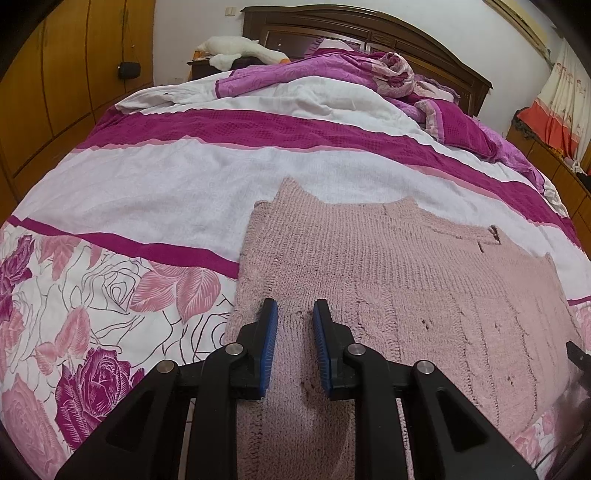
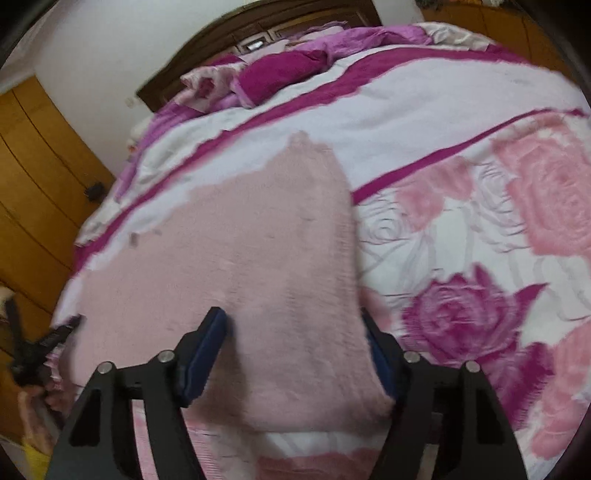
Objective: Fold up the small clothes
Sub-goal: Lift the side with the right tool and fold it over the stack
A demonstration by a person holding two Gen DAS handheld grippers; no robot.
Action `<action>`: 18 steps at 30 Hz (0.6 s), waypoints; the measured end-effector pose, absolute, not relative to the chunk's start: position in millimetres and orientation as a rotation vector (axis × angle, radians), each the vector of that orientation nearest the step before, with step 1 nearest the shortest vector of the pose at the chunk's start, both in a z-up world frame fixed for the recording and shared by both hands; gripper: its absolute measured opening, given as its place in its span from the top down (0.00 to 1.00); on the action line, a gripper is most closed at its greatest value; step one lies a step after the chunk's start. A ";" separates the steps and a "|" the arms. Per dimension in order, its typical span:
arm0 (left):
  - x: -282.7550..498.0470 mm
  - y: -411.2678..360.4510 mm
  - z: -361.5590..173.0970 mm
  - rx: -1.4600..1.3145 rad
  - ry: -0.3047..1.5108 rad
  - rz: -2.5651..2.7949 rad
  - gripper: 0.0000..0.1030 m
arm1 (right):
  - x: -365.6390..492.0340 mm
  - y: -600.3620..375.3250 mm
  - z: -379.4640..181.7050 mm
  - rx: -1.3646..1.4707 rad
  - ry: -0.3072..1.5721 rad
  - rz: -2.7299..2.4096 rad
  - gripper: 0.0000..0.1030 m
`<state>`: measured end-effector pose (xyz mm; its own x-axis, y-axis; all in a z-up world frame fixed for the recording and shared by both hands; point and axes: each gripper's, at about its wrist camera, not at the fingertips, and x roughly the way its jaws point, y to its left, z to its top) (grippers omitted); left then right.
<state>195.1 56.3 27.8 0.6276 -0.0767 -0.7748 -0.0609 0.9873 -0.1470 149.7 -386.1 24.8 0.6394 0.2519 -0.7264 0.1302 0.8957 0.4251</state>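
Observation:
A small pink knitted sweater [image 1: 388, 266] lies flat on the bed. It also shows, blurred, in the right wrist view [image 2: 258, 258]. My left gripper [image 1: 295, 314] is over the sweater's near left part, jaws partly open, with knit fabric lying between the blue pads. Whether it pinches the fabric I cannot tell. My right gripper [image 2: 295, 332] is wide open over the sweater's near right corner, one finger on each side of the fabric. The left gripper's tip shows at the left edge of the right wrist view [image 2: 40, 343].
The bed cover [image 1: 129, 184] is white with magenta stripes and a rose print. Crumpled purple bedding [image 1: 369, 70] and a plush goose [image 1: 240, 50] lie by the dark headboard [image 1: 369, 29]. Wooden wardrobes [image 1: 66, 74] stand at the left.

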 end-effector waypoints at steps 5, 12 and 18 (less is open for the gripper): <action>195.2 56.5 27.6 -0.164 0.892 -0.008 1.00 | 155.2 -391.3 15.8 0.534 0.824 0.072 0.28; 194.6 55.9 27.3 -0.166 0.893 -0.011 1.00 | 164.2 -395.8 14.4 0.659 0.722 0.088 0.56; 194.5 64.8 33.2 -0.189 0.896 -0.004 1.00 | 169.8 -405.9 5.8 0.742 0.709 0.063 0.60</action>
